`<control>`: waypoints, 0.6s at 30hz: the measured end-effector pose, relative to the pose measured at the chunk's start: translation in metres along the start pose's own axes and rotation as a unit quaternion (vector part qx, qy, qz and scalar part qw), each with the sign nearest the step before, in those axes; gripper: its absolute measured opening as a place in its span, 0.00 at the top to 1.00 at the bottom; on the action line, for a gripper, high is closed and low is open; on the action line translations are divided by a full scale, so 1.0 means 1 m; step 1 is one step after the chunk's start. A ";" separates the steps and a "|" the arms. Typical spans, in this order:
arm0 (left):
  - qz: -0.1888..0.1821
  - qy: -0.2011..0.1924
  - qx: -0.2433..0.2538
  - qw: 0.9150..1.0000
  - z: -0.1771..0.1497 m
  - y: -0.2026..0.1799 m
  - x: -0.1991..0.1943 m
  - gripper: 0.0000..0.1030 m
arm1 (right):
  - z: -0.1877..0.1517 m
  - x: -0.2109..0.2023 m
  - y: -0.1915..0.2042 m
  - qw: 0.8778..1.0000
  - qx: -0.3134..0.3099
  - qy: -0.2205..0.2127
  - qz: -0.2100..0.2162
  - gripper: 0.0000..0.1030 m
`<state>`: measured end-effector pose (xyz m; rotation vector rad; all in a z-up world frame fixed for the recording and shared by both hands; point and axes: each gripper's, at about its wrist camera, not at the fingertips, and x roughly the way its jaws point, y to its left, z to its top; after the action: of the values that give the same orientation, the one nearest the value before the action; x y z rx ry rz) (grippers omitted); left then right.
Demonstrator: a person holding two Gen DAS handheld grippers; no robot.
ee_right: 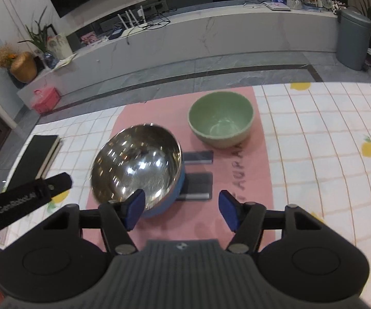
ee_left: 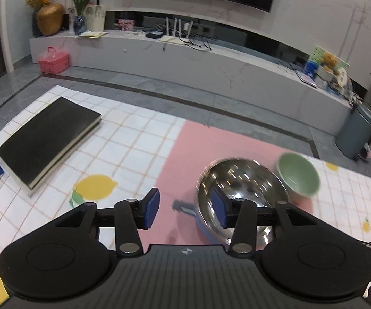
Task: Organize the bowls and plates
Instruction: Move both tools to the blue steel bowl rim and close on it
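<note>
Steel bowl (ee_right: pixel 136 164): on pink mat (ee_right: pixel 260 180), tilted; may rock or slide if nudged.
Green bowl (ee_right: pixel 220 118): upright, farther right, just beside.
Left claw (ee_left: pixel 184 207): released, empty.
Right claw (ee_right: pixel 181 209): released, empty, beside steel rim; could clip it.

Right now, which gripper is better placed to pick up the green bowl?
Probably the right gripper: the green bowl sits nearly straight ahead of its open jaws. From the left gripper, the steel bowl is in the way.

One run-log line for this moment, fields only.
left tool: open, empty | right tool: open, empty | steel bowl: on pink mat | green bowl: upright, on mat, apart from steel bowl
</note>
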<state>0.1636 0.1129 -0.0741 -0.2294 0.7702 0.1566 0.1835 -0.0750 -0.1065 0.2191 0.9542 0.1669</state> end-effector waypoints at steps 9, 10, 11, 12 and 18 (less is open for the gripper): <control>0.008 0.030 -0.017 0.999 0.003 0.007 0.044 0.48 | 0.017 0.043 0.007 0.999 0.028 0.024 -0.006 0.42; 0.006 0.021 -0.020 1.000 0.003 0.008 0.045 0.48 | 0.017 0.047 0.007 0.999 0.032 0.028 -0.004 0.44; 0.003 0.018 -0.020 1.000 0.003 0.008 0.045 0.48 | 0.016 0.051 0.006 0.999 0.037 0.033 -0.003 0.46; 0.002 0.017 -0.021 1.000 0.005 0.007 0.046 0.48 | 0.016 0.055 0.006 0.998 0.042 0.039 -0.002 0.48; 0.016 0.036 -0.020 0.999 0.012 0.004 0.054 0.72 | 0.011 0.071 0.003 0.995 0.072 0.063 0.013 0.64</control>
<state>0.2086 0.1227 -0.1045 -0.2630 0.8438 0.1946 0.2325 -0.0567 -0.1554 0.3577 1.0901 0.1376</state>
